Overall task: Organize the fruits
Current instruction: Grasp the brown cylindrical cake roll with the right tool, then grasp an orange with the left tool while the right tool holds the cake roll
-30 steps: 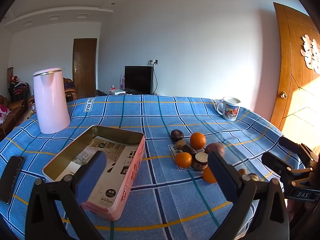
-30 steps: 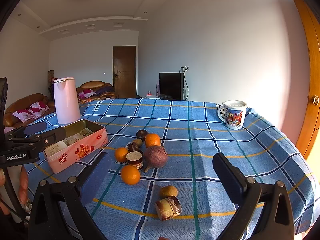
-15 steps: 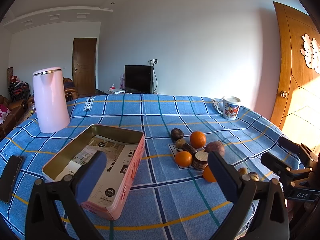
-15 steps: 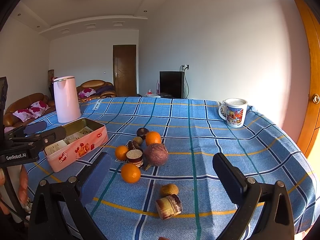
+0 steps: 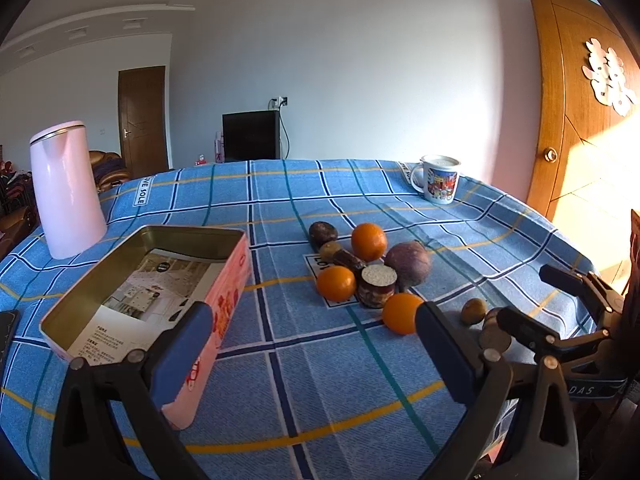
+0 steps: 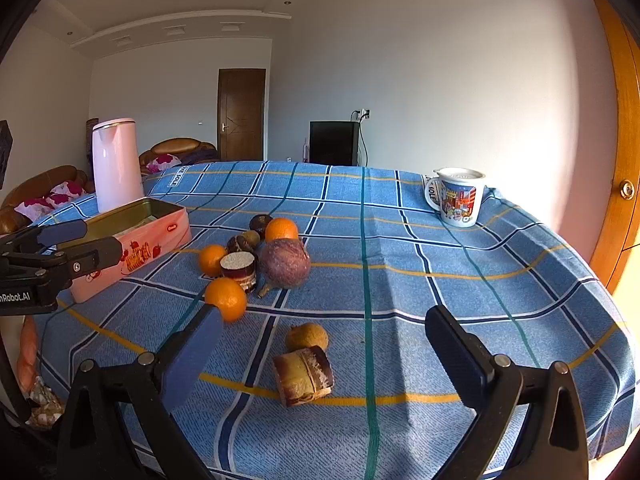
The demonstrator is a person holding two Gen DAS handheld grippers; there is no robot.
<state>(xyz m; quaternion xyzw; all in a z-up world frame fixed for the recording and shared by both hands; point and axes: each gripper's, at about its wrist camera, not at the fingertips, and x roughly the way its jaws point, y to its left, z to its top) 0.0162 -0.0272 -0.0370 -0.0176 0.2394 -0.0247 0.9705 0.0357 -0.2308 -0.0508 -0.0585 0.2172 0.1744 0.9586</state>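
A cluster of fruit lies mid-table: three oranges (image 5: 368, 241) (image 5: 336, 282) (image 5: 402, 313), a large purple fruit (image 5: 408, 263), small brown fruits and a cut sugarcane piece (image 5: 377, 290). In the right wrist view the near orange (image 6: 226, 298), purple fruit (image 6: 285, 263), a small brown fruit (image 6: 307, 336) and a sugarcane piece (image 6: 303, 375) lie ahead. An open pink tin (image 5: 152, 280) sits left of the cluster. My left gripper (image 5: 312, 344) is open and empty before the tin and fruit. My right gripper (image 6: 324, 354) is open and empty above the near sugarcane piece.
A pink kettle (image 5: 66, 184) stands at the back left. A printed mug (image 5: 438, 179) stands at the back right. A dark phone (image 5: 6, 336) lies at the left table edge. A wooden door (image 5: 580, 120) is at the right. The blue checked tablecloth (image 5: 280, 200) covers the round table.
Both grippers have moved forward, closer to the fruit and the tin. Both stay open and empty. No object has moved.
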